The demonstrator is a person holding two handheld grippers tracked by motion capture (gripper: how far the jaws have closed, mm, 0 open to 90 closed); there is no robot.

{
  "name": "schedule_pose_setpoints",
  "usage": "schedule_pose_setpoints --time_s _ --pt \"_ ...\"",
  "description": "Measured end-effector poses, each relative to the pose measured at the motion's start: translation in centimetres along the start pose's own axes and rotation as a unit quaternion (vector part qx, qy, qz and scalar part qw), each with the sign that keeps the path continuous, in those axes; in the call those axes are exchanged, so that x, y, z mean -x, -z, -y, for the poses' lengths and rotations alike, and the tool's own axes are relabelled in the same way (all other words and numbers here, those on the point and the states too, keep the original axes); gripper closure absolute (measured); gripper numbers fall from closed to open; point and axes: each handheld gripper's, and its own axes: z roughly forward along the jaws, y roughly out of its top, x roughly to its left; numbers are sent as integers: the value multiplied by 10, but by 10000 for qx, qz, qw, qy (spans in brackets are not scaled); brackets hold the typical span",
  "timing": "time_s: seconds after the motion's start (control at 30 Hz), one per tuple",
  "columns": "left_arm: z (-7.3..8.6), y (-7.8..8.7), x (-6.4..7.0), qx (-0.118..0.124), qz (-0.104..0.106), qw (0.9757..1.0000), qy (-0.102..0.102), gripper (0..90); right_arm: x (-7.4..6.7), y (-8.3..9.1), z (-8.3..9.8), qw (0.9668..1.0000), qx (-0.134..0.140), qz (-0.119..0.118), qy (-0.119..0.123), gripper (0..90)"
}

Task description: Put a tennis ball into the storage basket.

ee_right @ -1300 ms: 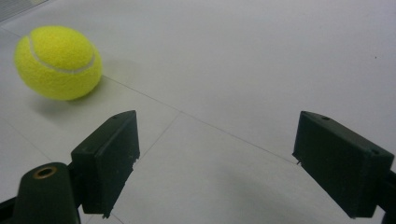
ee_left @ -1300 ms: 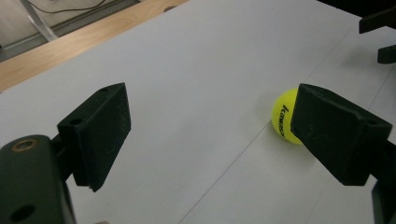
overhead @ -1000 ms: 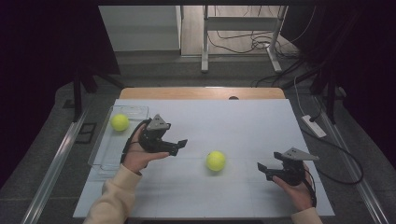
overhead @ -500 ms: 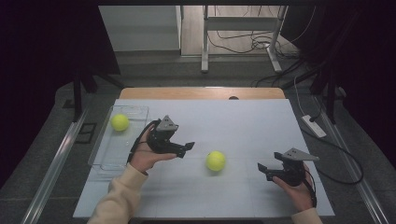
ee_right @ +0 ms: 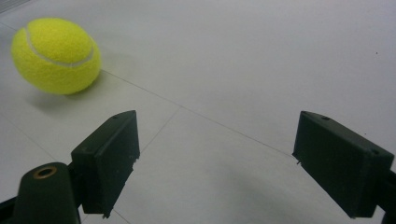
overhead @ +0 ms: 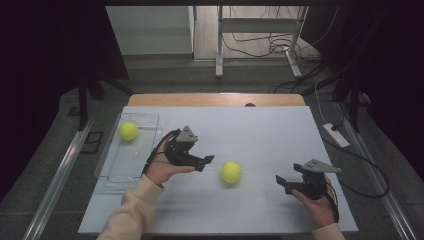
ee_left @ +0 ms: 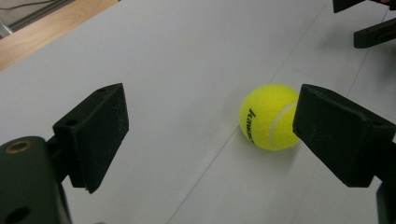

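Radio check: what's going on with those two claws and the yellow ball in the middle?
Left gripper open, jaws just widening, nearing the middle ball. Right gripper open, empty. Nothing between left gripper and ball.
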Motion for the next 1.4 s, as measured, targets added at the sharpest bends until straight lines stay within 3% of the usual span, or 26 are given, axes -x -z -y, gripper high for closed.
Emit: schedule_pose_setpoints --time_s 0.53,1.4 --pt "-6 -18 16 -187 230 9992 -251 105 0 0 0 10000 -5 13 26 146" --pt "-7 -44 27 -476 578 9968 -291 79 0 -1 1 10000 -44 19 33 146"
